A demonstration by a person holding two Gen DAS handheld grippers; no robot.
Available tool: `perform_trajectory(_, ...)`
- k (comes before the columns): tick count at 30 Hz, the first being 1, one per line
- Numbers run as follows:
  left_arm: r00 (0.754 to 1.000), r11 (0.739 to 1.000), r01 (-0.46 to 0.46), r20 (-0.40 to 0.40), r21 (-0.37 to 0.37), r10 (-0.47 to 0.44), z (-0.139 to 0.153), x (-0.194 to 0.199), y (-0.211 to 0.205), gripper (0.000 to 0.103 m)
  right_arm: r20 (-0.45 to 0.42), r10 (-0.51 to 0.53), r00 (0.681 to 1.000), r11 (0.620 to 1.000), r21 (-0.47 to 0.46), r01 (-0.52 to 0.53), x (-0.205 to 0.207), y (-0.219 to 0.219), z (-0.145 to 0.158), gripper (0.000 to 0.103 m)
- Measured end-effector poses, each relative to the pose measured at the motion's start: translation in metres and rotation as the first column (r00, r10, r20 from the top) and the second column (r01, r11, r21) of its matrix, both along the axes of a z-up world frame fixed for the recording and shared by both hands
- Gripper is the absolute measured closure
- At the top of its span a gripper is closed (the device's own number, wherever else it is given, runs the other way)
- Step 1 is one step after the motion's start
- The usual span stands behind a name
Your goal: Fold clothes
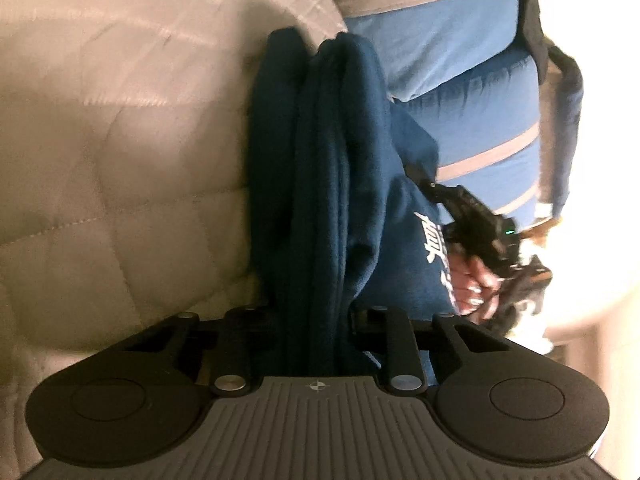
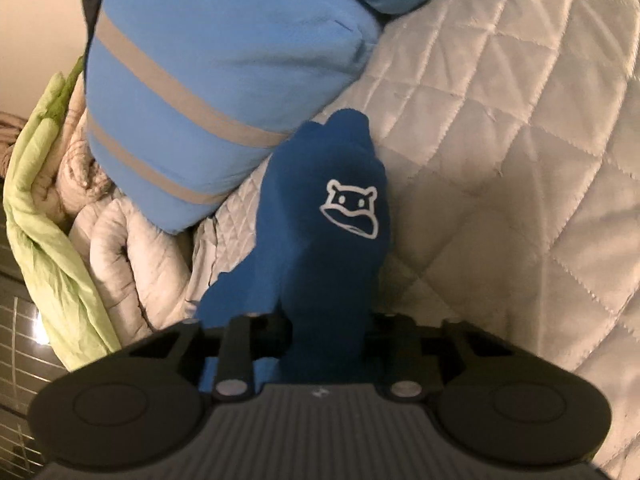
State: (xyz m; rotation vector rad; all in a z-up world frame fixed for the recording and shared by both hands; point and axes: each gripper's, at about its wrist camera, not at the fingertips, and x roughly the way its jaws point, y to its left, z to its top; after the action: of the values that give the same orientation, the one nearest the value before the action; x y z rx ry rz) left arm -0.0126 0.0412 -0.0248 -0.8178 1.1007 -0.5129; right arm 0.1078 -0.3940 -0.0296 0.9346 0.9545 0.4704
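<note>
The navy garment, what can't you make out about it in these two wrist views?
- Garment type: the navy garment hangs bunched in both views, so its shape is hidden.
- White lettering: left wrist view, folded and blurred, unreadable.
- Left gripper and right gripper fingertips: buried in the cloth.
- Right hand: left wrist view, motion-blurred.

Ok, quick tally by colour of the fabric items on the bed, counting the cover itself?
Dark blue: 1, the garment, held by both grippers (left, right)
Light blue with grey stripes: 1, the pillow
Green: 1, the bedding at the edge
Beige: 1, the quilted cover
Total: 4
</note>
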Motion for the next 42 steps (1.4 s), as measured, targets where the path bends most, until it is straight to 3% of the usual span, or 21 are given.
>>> perform_trajectory(7, 0.995, 0.996, -0.024, 0.094, 0.084, 0.016, 0.041, -0.017, -0.011, 0.079, 0.134, -0.007, 0.991, 0.992, -0.123, 0.024, -0.02, 0.012, 0.048, 0.078)
perform_trajectory(15, 0.979, 0.99, -0.092, 0.193, 0.106, 0.07, 0.103, -0.027, 0.005, 0.08, 0.236, -0.028, 0.971, 0.997, -0.066, 0.045, -0.041, 0.013, 0.1, 0.079)
perform_trajectory(19, 0.958, 0.983, -0.149, 0.262, 0.106, 0.117, 0.147, -0.023, 0.03, 0.079, 0.314, -0.003, 0.949, 0.999, -0.043, 0.017, -0.031, 0.033, 0.15, 0.079)
perform_trajectory(22, 0.94, 0.972, -0.198, 0.305, 0.124, 0.153, 0.177, -0.006, 0.052, 0.073, 0.388, 0.028, 0.921, 0.998, -0.058, -0.006, -0.012, 0.056, 0.194, 0.079)
perform_trajectory(24, 0.93, 0.947, -0.25, 0.322, 0.201, 0.177, 0.179, 0.016, 0.059, 0.058, 0.449, 0.029, 0.893, 0.992, -0.119, 0.028, 0.012, 0.078, 0.219, 0.072)
perform_trajectory(26, 0.917, 0.901, -0.318, 0.338, 0.295, 0.213, 0.178, 0.035, 0.064, 0.035, 0.442, 0.012, 0.897, 0.964, -0.245, 0.108, 0.032, 0.1, 0.224, 0.013)
perform_trajectory(27, 0.903, 0.839, -0.388, 0.34, 0.381, 0.263, 0.173, 0.039, 0.064, 0.034, 0.434, 0.002, 0.901, 0.94, -0.309, 0.147, 0.042, 0.111, 0.225, 0.003)
perform_trajectory(29, 0.871, 0.715, -0.472, 0.396, 0.515, 0.29, 0.166, 0.037, 0.057, 0.034, 0.422, 0.008, 0.906, 0.894, -0.408, 0.183, 0.051, 0.128, 0.223, 0.0)
perform_trajectory(30, 0.867, 0.683, -0.476, 0.427, 0.555, 0.257, 0.162, 0.032, 0.053, 0.034, 0.418, 0.034, 0.908, 0.885, -0.434, 0.167, 0.047, 0.131, 0.219, 0.0)
perform_trajectory(31, 0.869, 0.671, -0.466, 0.439, 0.577, 0.226, 0.158, 0.026, 0.05, 0.034, 0.414, 0.059, 0.908, 0.875, -0.46, 0.152, 0.043, 0.134, 0.214, 0.0)
perform_trajectory(37, 0.877, 0.67, -0.443, 0.442, 0.596, 0.186, 0.147, -0.009, 0.042, 0.034, 0.377, 0.182, 0.908, 0.782, -0.616, 0.099, -0.004, 0.121, 0.172, 0.0)
perform_trajectory(42, 0.871, 0.649, -0.433, 0.475, 0.626, 0.123, 0.155, -0.033, 0.026, 0.034, 0.408, 0.228, 0.884, 0.696, -0.704, 0.145, -0.057, 0.095, 0.161, 0.0)
